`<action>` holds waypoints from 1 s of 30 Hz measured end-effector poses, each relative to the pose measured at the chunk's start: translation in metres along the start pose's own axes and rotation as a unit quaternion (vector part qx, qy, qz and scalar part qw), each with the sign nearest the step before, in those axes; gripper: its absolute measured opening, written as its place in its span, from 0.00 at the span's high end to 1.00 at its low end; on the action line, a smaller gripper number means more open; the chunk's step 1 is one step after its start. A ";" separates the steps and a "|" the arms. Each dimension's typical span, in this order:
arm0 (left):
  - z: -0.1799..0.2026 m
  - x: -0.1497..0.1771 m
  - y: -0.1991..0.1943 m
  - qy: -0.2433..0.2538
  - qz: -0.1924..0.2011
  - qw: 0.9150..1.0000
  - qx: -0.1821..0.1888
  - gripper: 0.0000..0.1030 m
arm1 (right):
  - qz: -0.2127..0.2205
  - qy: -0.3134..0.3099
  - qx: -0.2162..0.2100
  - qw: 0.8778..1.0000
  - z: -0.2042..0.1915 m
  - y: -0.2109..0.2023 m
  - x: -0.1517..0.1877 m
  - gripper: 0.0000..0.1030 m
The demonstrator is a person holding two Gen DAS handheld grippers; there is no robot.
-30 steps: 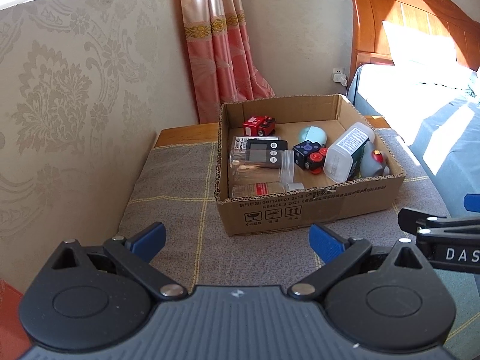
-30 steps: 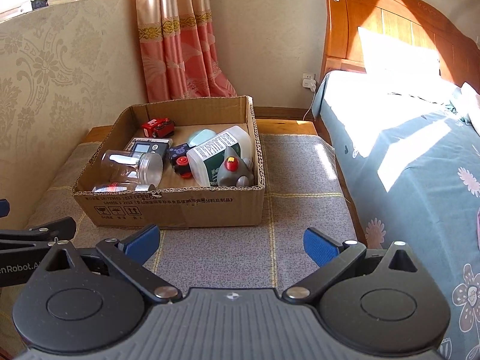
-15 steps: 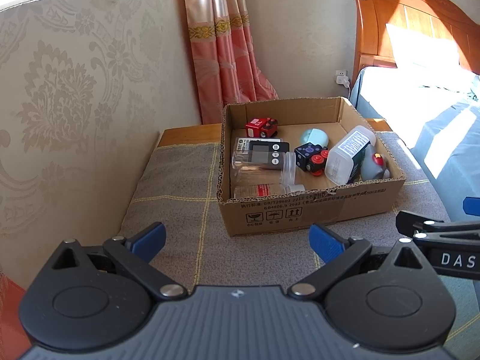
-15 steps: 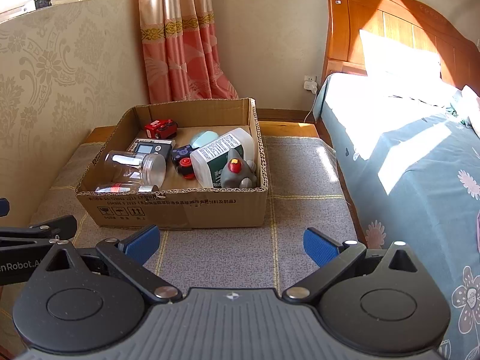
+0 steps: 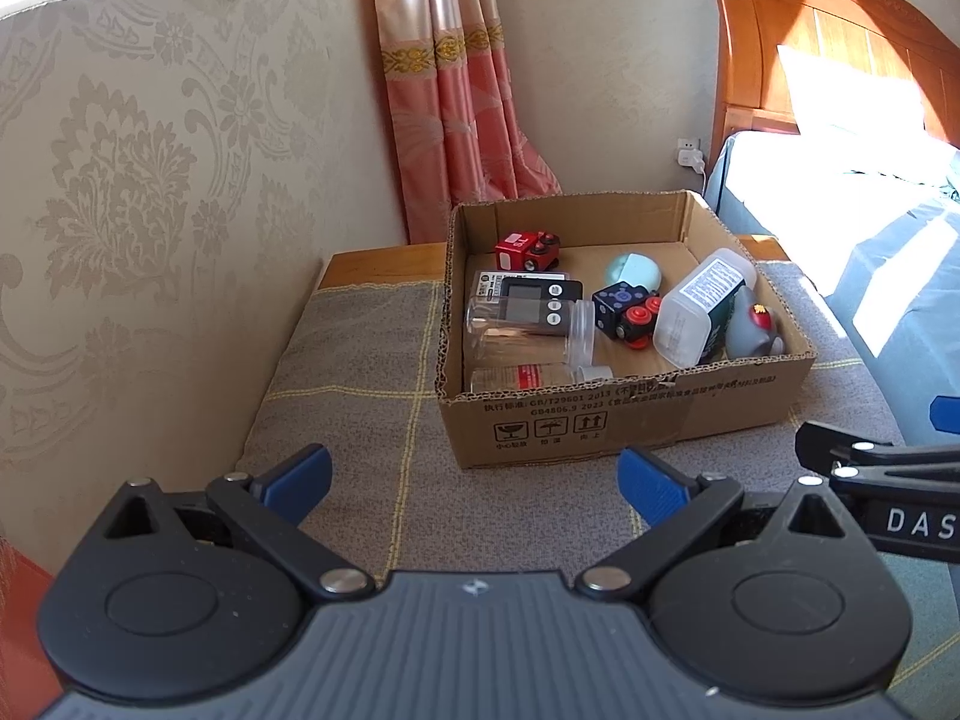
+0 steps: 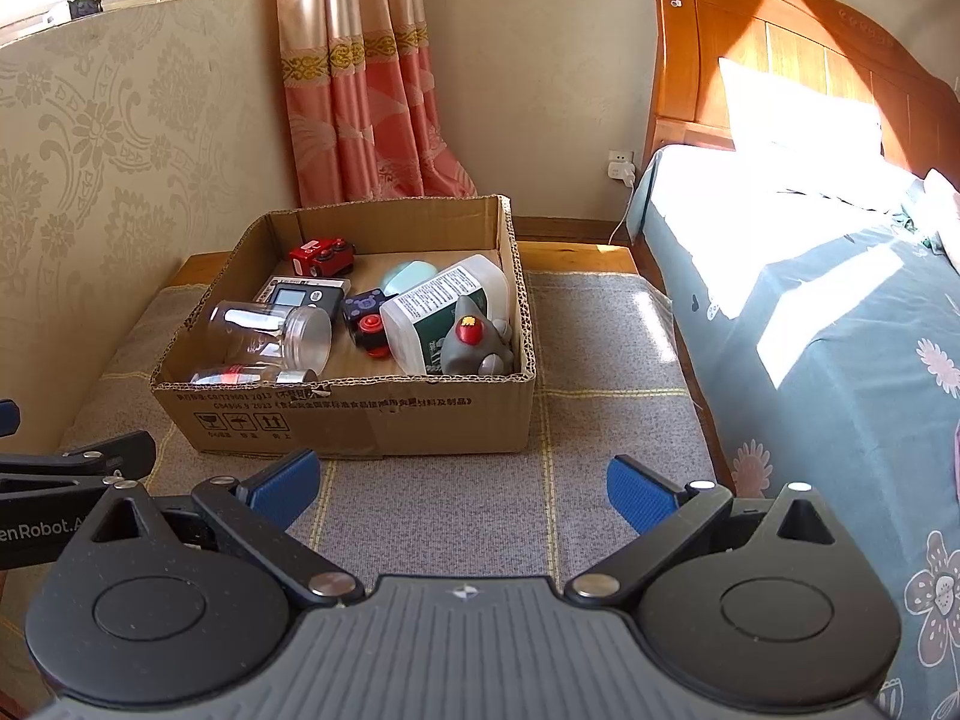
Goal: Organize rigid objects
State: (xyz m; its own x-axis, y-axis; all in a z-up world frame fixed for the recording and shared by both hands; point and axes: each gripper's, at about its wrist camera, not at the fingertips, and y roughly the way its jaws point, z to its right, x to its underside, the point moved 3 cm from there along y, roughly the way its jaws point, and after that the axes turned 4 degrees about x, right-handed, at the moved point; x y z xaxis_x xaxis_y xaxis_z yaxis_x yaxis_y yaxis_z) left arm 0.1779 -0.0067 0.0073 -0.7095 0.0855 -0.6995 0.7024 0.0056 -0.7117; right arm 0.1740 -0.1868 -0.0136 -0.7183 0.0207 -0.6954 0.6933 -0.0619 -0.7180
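A cardboard box (image 5: 624, 420) (image 6: 342, 414) sits on a grey cloth-covered low table. Inside lie a red toy car (image 5: 528, 250) (image 6: 321, 256), a black digital timer (image 5: 528, 294) (image 6: 300, 298), a clear plastic jar (image 5: 528, 339) (image 6: 270, 333) on its side, a small clear bottle (image 5: 528, 375), a dark cube with red knobs (image 5: 624, 309) (image 6: 366, 315), a white bottle (image 5: 699, 306) (image 6: 444, 300), a grey toy (image 5: 750, 330) (image 6: 474, 342) and a pale blue round thing (image 5: 633, 270). My left gripper (image 5: 474, 483) and right gripper (image 6: 462, 483) both hang open and empty, short of the box's near wall.
Patterned wall on the left, pink curtain (image 6: 360, 90) behind the box. A bed with blue flowered cover (image 6: 840, 312) and wooden headboard (image 6: 780, 48) runs along the right. Bare grey cloth (image 5: 360, 360) lies left of the box and more (image 6: 600, 360) to its right.
Both grippers have drawn back and risen a little, so the box looks slightly farther away. Nothing in the box has moved; both stay open.
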 end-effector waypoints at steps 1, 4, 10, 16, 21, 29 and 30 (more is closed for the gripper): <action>0.000 0.000 0.000 0.000 -0.001 1.000 0.000 0.01 | 0.000 0.000 0.000 1.000 0.000 0.000 0.000 0.00; 0.000 0.000 0.000 -0.002 -0.002 1.000 -0.002 0.01 | 0.000 -0.001 0.000 1.000 0.000 0.000 0.000 0.00; 0.000 0.000 0.000 -0.001 -0.002 1.000 -0.003 0.01 | 0.000 -0.005 0.001 1.000 -0.001 0.001 -0.001 0.00; -0.001 0.000 -0.001 -0.004 -0.001 1.000 -0.004 0.01 | 0.002 -0.007 0.002 1.000 -0.002 -0.001 -0.001 0.00; -0.003 0.000 -0.002 -0.007 -0.001 1.000 -0.006 0.01 | 0.002 -0.008 0.002 1.000 -0.003 -0.002 -0.001 0.00; -0.002 0.000 -0.003 -0.006 -0.001 1.000 -0.005 0.02 | 0.004 -0.010 0.001 1.000 -0.004 -0.003 -0.002 0.00; -0.002 0.000 -0.003 -0.007 -0.002 1.000 -0.005 0.01 | 0.004 -0.010 0.001 1.000 -0.004 -0.003 -0.002 0.00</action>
